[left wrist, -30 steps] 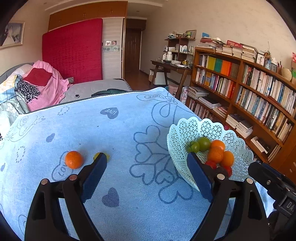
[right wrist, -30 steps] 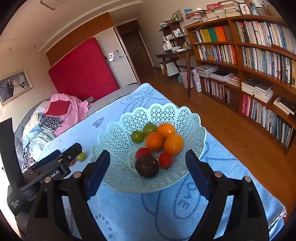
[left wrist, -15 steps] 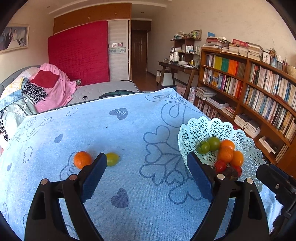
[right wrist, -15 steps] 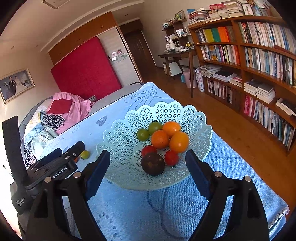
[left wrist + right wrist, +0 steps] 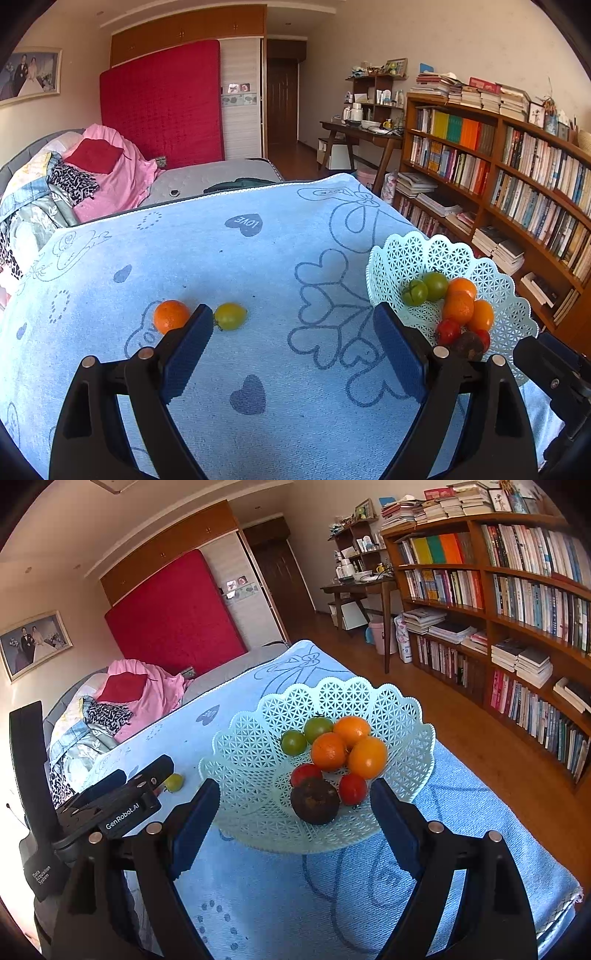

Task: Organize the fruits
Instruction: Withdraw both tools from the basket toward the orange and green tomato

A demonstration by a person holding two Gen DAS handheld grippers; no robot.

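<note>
Left gripper: mine, spread wide and holding nothing, above the blue towel that covers the table.
Right gripper: mine, also spread wide with nothing between the pads, at the near rim of the basket.
Loose orange: lies on the towel toward its left side, partly behind my left gripper's left pad.
Loose green tomato: lies just beside the orange, on its right, apart from it; in the right wrist view it shows past the left gripper's body.
Basket: pale green lattice bowl near the towel's right edge.
In the basket: two green tomatoes, three oranges, two red tomatoes and one dark brown round fruit nearest my right gripper.
</note>
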